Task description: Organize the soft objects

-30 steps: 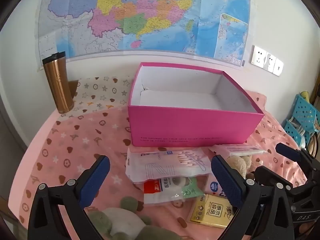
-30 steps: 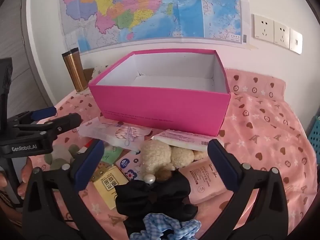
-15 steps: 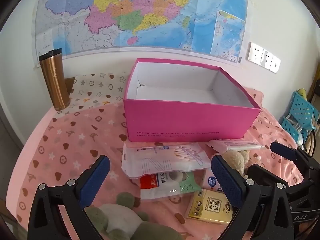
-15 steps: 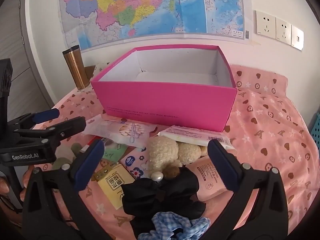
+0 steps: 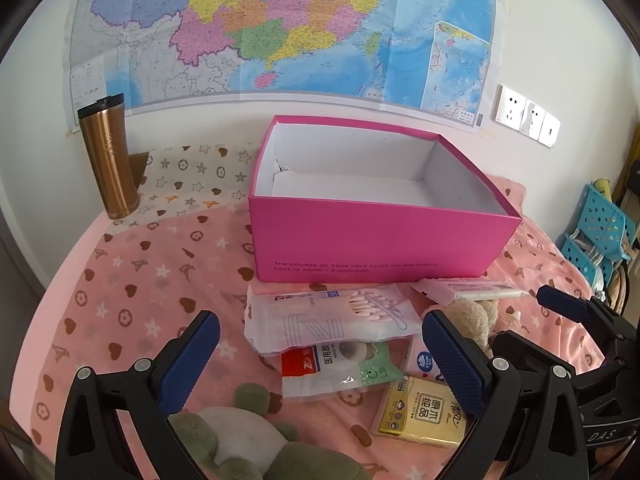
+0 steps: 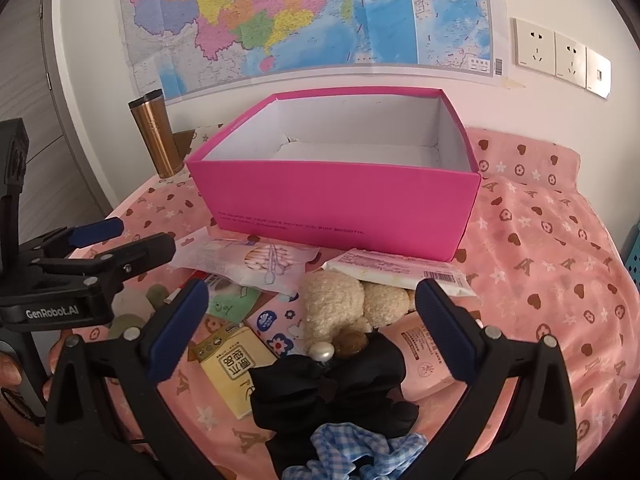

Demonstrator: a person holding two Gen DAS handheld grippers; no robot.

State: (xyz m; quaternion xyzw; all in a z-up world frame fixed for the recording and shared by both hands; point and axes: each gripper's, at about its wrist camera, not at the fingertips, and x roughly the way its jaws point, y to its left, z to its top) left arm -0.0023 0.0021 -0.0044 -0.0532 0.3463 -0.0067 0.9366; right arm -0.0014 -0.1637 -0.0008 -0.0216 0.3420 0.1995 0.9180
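An open pink box (image 5: 384, 240) (image 6: 336, 204) stands at the back of the pink cloth with its white inside bare. In front of it lies a heap: a cotton swab pack (image 5: 332, 320), a beige plush toy (image 6: 344, 304), a black scrunchie (image 6: 336, 384), a blue checked scrunchie (image 6: 360, 448), and a green and white plush (image 5: 248, 440). My left gripper (image 5: 320, 344) hovers open over the swab pack. My right gripper (image 6: 312, 312) hovers open above the beige plush and black scrunchie. Neither holds anything.
A bronze tumbler (image 5: 108, 160) stands at the back left by the wall. Flat packs lie in the heap: yellow tissues (image 5: 424, 412), a red and green tape pack (image 5: 340, 368), pink wipes (image 6: 424, 356). A blue crate (image 5: 600, 232) sits off the right edge.
Both grippers have drifted slightly back from the box, so more of the near heap shows. Both stay open, and no object has moved.
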